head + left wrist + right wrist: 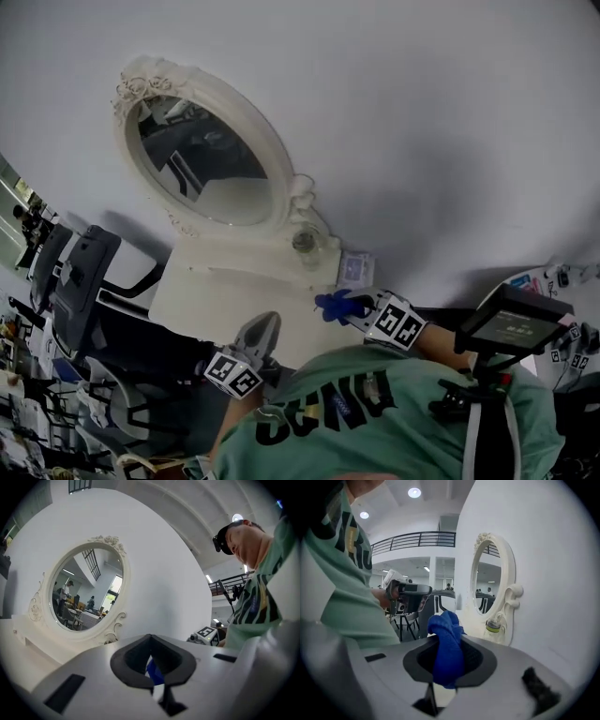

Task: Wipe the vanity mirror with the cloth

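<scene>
Blue cloth (446, 653), cream-white vanity mirror (202, 159), green shirt (375, 417) with black lettering

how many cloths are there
1: a blue cloth, clamped in the right gripper, held in front of the vanity table. No other shows, though the person's body hides part of the tabletop.

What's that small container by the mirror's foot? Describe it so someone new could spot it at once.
Find the oval, white-framed vanity mirror against the wall. At its scrolled foot, on the white vanity top, stands a small jar. Unlike the flat printed packet beside it, it is round, clear and upright, with a greenish band.
</scene>
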The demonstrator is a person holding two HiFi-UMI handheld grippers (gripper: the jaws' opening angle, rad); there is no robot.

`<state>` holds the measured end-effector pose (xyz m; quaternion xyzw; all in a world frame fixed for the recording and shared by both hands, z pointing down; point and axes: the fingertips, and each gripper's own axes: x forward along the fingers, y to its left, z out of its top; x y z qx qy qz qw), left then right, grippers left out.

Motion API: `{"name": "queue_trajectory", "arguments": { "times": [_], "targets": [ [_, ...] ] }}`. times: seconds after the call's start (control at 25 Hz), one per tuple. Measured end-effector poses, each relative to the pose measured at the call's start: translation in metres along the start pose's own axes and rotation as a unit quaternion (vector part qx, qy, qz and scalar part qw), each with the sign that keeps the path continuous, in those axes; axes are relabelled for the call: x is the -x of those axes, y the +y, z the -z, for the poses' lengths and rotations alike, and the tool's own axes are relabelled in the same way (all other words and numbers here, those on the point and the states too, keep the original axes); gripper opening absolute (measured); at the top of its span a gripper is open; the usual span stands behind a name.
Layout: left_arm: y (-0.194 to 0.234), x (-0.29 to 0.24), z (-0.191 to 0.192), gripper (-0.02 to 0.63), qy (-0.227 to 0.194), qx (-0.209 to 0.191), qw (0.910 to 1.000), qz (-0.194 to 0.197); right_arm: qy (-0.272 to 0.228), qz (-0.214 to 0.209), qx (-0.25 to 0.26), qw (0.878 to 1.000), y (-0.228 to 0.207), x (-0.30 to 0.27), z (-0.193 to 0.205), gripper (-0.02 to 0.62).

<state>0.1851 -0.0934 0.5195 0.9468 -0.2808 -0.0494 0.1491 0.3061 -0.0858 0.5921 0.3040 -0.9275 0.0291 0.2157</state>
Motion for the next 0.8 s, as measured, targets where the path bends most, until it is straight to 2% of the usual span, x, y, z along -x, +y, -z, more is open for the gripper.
{"name": "queue_trajectory", "arguments": {
  "times": [0.4, 0.8],
  "targets": [
    [0.004, 0.008, 0.007, 0.006, 0.006, 0.005, 0.9998, -0.017, -0.006, -0.039, 0.036, 0.999, 0.01, -0.02, -0.01, 0.069],
    [0.003, 0.001, 0.0, 0.006, 0.011, 0.002, 0.9998, -0.016, -0.003, -0.048, 0.053, 0.997, 0.008, -0.019, -0.016, 0.069]
  ]
}}
